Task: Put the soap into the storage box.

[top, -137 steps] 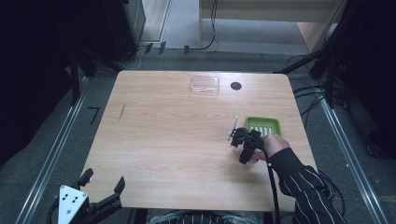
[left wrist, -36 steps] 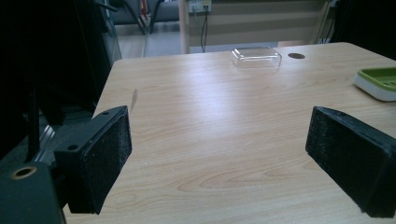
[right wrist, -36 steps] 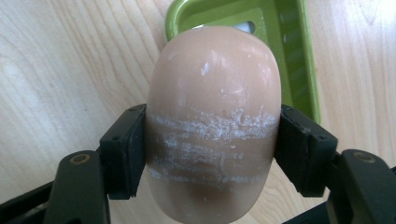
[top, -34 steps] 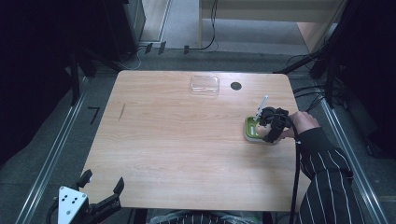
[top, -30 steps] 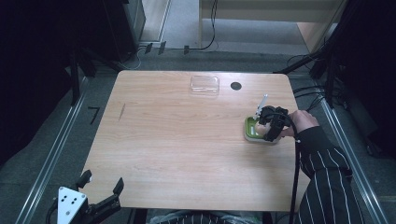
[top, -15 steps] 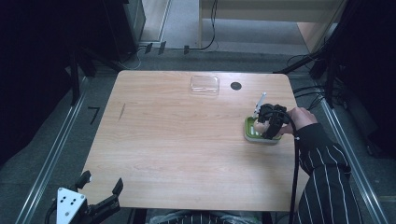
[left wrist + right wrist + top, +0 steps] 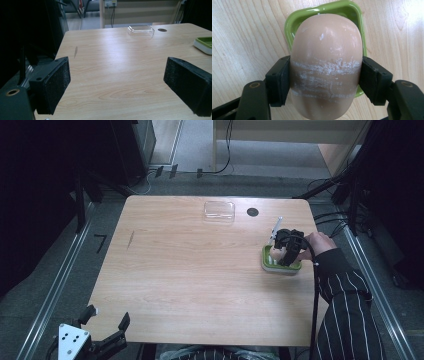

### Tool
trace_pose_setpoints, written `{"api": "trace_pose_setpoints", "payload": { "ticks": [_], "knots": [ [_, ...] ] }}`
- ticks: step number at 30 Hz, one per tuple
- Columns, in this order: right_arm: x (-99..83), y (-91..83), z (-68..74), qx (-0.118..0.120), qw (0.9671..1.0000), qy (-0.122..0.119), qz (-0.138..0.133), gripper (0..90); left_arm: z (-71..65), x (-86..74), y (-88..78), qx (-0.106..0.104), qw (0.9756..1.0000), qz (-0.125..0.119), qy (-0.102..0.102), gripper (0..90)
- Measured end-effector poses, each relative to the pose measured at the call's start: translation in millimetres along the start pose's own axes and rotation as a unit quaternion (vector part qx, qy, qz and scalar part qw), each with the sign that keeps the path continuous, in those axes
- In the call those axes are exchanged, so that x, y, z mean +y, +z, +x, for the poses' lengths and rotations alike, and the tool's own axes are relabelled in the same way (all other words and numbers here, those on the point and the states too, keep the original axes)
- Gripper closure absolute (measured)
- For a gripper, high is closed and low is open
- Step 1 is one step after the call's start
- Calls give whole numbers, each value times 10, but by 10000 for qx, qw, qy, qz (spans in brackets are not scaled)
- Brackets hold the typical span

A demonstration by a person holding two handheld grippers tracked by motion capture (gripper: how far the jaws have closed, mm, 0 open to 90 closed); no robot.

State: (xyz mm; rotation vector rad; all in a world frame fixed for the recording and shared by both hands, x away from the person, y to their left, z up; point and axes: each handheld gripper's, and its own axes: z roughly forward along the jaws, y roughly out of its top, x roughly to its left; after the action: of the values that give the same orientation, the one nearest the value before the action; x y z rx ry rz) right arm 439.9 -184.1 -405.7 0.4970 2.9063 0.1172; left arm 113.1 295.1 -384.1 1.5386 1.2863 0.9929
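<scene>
A beige oval bar of soap with white scuff marks is clamped between the pads of my right gripper, directly over a green soap dish. From the high view that gripper sits over the dish near the table's right edge, held by a hand in a striped sleeve. My left gripper hangs open off the table's near left corner; its two foam pads stand wide apart with nothing between them.
A clear plastic lid lies at the far middle of the wooden table, beside a dark round hole. A short dark mark is on the left side. Cables and dark frames surround the table.
Since the oldest frame my right gripper has carried the soap from left of the dish to over it. In the last second it has barely shifted. The left gripper has stayed put.
</scene>
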Motion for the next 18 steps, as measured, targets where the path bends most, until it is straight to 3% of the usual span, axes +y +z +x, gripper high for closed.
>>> {"api": "trace_pose_setpoints", "payload": {
  "ticks": [18],
  "knots": [
    [23, 184, -91, 111, 9998, -97, 97, 330, 21, -26, -71, 123, 9999, -12, -50, 72]
  ]
}}
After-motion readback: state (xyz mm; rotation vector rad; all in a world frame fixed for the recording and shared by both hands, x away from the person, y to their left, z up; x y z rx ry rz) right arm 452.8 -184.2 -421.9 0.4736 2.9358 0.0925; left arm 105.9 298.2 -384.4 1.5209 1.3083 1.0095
